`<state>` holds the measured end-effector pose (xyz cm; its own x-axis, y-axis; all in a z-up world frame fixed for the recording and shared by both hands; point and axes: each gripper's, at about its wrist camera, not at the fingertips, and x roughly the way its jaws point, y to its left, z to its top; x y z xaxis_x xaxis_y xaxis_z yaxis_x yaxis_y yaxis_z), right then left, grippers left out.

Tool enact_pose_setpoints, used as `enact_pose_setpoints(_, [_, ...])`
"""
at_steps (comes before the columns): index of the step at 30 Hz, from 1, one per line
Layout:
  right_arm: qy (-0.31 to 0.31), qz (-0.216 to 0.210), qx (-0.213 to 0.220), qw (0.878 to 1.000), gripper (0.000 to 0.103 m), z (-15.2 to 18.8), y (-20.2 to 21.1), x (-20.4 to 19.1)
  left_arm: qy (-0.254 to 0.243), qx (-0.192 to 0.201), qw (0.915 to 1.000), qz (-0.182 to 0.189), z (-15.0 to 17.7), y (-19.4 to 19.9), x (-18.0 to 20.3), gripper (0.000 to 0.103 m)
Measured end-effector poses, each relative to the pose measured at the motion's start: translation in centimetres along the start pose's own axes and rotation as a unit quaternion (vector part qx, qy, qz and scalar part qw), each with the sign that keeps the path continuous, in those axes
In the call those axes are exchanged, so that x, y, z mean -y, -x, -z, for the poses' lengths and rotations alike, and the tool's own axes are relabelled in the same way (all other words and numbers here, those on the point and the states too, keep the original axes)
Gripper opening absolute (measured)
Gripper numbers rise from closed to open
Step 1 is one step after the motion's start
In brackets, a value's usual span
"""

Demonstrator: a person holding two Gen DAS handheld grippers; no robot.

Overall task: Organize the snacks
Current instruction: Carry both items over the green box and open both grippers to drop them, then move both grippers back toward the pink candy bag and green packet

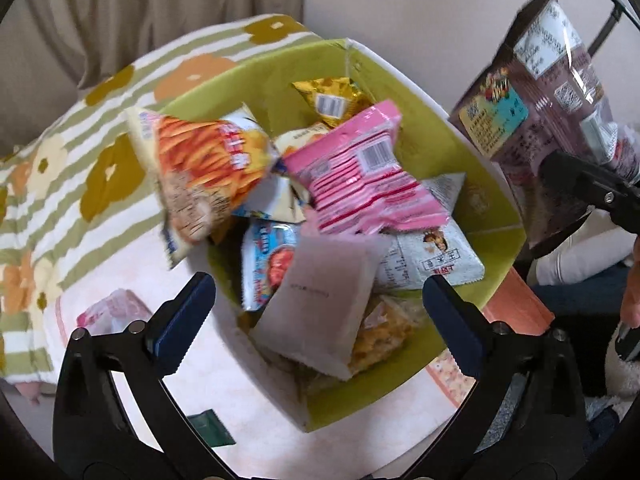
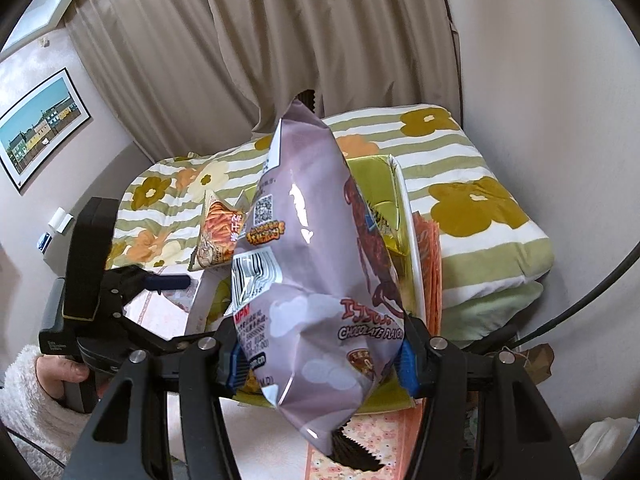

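The snacks lie heaped in the green box (image 1: 492,216) on the bed: a pink packet (image 1: 360,172) on top, an orange chip bag (image 1: 200,176) tilted over the box's left rim, a pale grey packet (image 1: 320,308) nearest me. My left claw (image 1: 320,316) hangs wide open above them, gripping nothing. My right claw (image 2: 320,364) is clamped on a purple chocolate snack bag (image 2: 312,264), upright, above the box. A flowered blanket (image 2: 480,200) lies behind.
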<state>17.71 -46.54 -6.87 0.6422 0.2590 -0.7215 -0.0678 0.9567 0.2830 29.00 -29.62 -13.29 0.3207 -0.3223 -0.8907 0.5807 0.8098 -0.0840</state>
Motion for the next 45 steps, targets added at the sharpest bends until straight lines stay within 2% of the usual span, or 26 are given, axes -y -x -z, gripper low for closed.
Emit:
enact_pose_setpoints(8, [-0.013, 0.015, -0.022, 1.000, 0.054, 0.3, -1.5, 0.7, 0.021, 0.028, 0.9988, -0.036, 2.0, 2.7, -0.9, 0.103])
enact_pose_setpoints(16, [0.011, 0.066, -0.038, 0.997, 0.054, -0.1, -2.6, -0.7, 0.054, 0.054, 0.9966, -0.032, 2.5, 4.3, -1.8, 0.103])
enact_pose_setpoints(19, [0.015, 0.056, -0.033, 0.998, 0.064, -0.1, -2.8, -1.4, 0.064, 0.055, 0.9958, -0.036, 2.9, 4.6, -2.2, 0.103])
enact_pose_setpoints(21, [0.017, 0.033, -0.016, 0.999, 0.093, -0.1, -2.3, -1.9, 0.074, 0.055, 0.9952, -0.031, 3.2, 4.8, -2.6, 0.103])
enact_pose_setpoints(23, [0.017, 0.017, 0.008, 1.000, 0.098, 0.0, -1.3, -2.2, 0.084, 0.059, 0.9944, -0.025, 3.5, 5.1, -2.9, 0.103])
enact_pose_setpoints(31, [0.011, 0.031, 0.034, 0.999, 0.098, 0.7, 0.4, -1.6, 0.106, 0.070, 0.9918, -0.015, 4.5, 6.0, -3.3, 0.103])
enact_pose_setpoints(36, [0.019, 0.024, 0.028, 0.999, 0.098, 1.1, 0.7, -1.8, 0.110, 0.077, 0.9908, -0.020, 5.2, 6.7, -3.1, 0.103])
enact_pose_setpoints(42, [0.046, -0.007, 0.020, 0.999, 0.098, 1.5, 0.2, -3.2, 0.128, 0.082, 0.9873, -0.047, 6.6, 8.1, -3.4, 0.103])
enact_pose_setpoints(45, [0.060, -0.028, 0.016, 0.998, 0.098, 1.6, -0.2, -4.1, 0.136, 0.079, 0.9850, -0.072, 7.6, 9.0, -4.0, 0.103])
